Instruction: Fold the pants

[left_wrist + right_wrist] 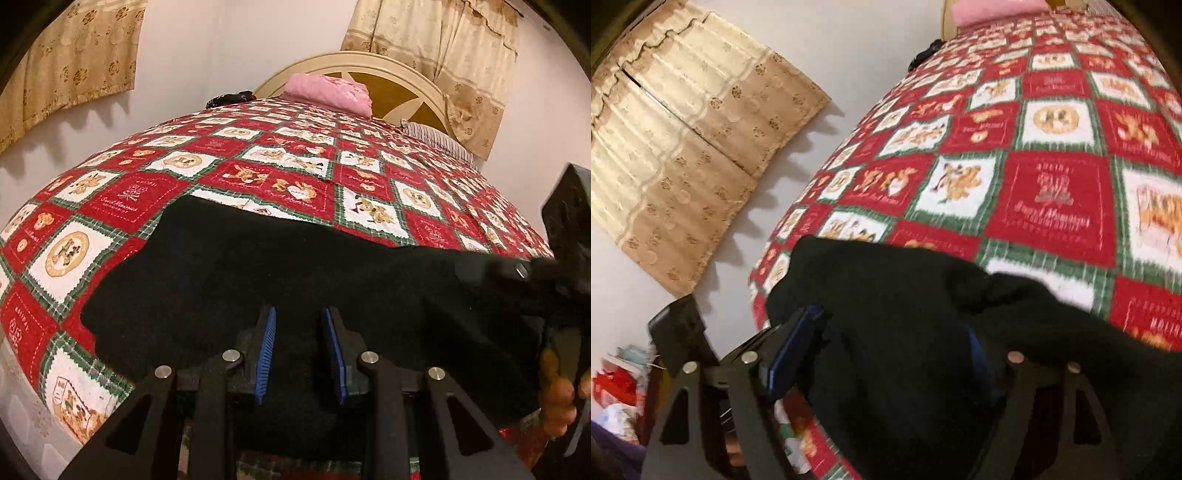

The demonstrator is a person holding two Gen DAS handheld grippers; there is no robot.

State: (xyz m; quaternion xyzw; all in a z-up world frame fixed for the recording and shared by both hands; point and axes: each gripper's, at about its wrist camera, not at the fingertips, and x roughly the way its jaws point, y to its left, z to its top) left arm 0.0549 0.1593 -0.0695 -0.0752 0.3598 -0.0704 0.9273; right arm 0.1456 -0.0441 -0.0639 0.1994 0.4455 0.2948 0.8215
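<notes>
Black pants [280,273] lie across the near part of a bed with a red, white and green patchwork quilt [295,162]. My left gripper [300,325] has blue pads a little apart with the black cloth between them at the near edge. The right gripper's body [565,236] shows at the right edge of the left wrist view, at the pants' right end. In the right wrist view the pants [905,332] bunch up over my right gripper [894,339]; its left blue pad [790,347] shows, the right finger is mostly covered by cloth. The jaws stand apart.
A pink folded cloth [328,92] and a striped pillow [439,142] lie by the cream headboard [369,70]. Beige curtains [683,155] hang on the white wall left of the bed. Clutter [617,391] sits on the floor at the left.
</notes>
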